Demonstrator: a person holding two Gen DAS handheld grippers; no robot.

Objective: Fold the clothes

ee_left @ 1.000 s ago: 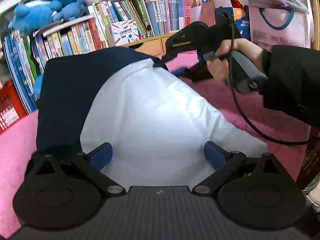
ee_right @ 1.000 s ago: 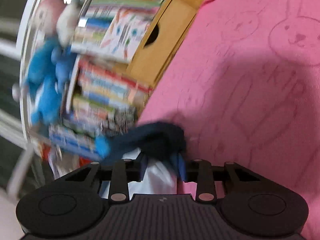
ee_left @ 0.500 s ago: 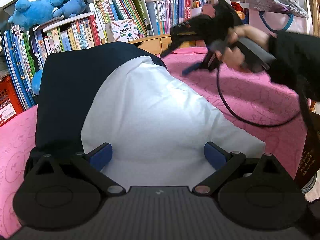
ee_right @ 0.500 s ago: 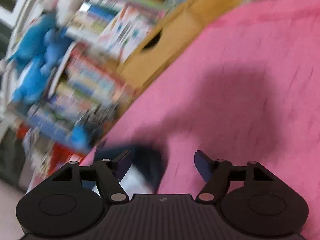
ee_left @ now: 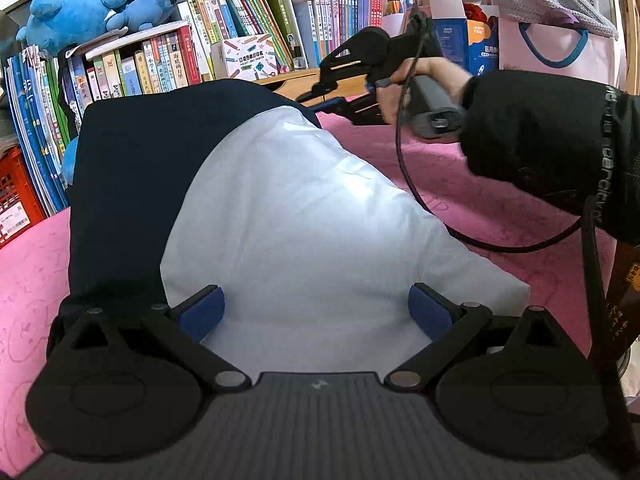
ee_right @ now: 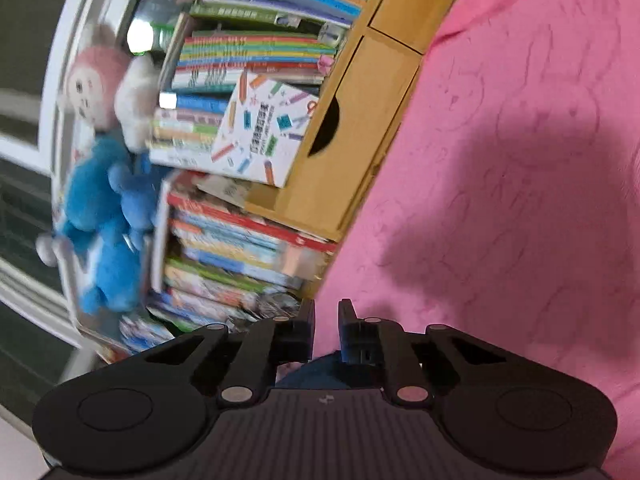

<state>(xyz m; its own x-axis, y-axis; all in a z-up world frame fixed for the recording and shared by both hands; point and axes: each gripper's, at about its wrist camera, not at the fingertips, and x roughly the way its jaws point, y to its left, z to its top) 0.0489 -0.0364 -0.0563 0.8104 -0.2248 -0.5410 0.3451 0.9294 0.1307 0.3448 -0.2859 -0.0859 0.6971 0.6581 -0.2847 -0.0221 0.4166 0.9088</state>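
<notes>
Left wrist view shows the garment (ee_left: 240,200) spread on the pink worktop (ee_left: 500,208): a navy body lying toward 11 o'clock, with a white panel folded across it and running from the centre down to 5 o'clock. The left gripper (ee_left: 316,312) sits low over the near edge of the white panel, its fingers spread wide, one blue pad at either side of the cloth and nothing pinched between them. At 1 o'clock the right gripper (ee_left: 332,104) hangs above the far corner of the garment, clear of the fabric, held in the person's right hand (ee_left: 420,88).

Right wrist view is tilted and somewhat blurred. The right gripper (ee_right: 326,320) has its fingers drawn narrow, a slim gap between them and nothing visibly held; a sliver of dark fabric shows just beneath them. Beyond lie the bookshelf (ee_right: 240,140) and bare pink cover.

Judging by this, one fold is laid and the hands are between grasps. The next move likely calls for each gripper to take an edge of the garment, the left at the near hem, and carry it over evenly.
</notes>
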